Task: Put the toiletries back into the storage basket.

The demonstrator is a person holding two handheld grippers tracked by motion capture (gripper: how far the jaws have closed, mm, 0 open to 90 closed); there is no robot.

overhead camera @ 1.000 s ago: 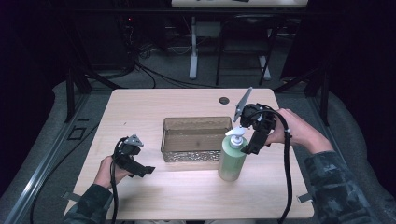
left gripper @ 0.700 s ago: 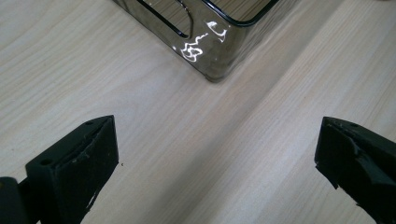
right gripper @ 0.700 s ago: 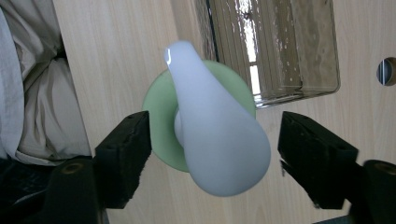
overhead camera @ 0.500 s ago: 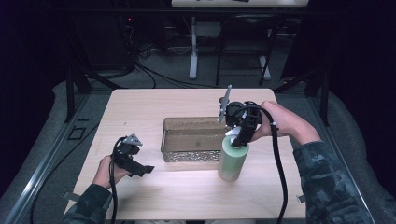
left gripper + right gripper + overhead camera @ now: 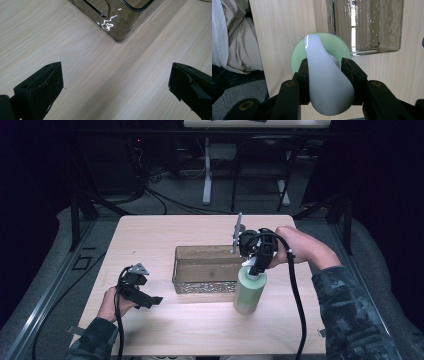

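light wood tabletop [image 5: 165, 330] in a dark room; right hand-held gripper [image 5: 325, 72], jaws just closing, now clamps the white pump head of the green bottle [image 5: 249, 291] directly below it, beside the clear bin [image 5: 200, 282]. grasp step; next probably lift straight up into the bin. left hand-held gripper [image 5: 115, 82] wide, holding nothing.

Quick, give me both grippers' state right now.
Left gripper: open, holding nothing, over the table.
Right gripper: fingers have just closed on the white pump head of the green bottle.

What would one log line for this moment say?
right gripper: jaws just closed on pump head of green bottle | bottle: upright beside clear bin | left gripper: open over table
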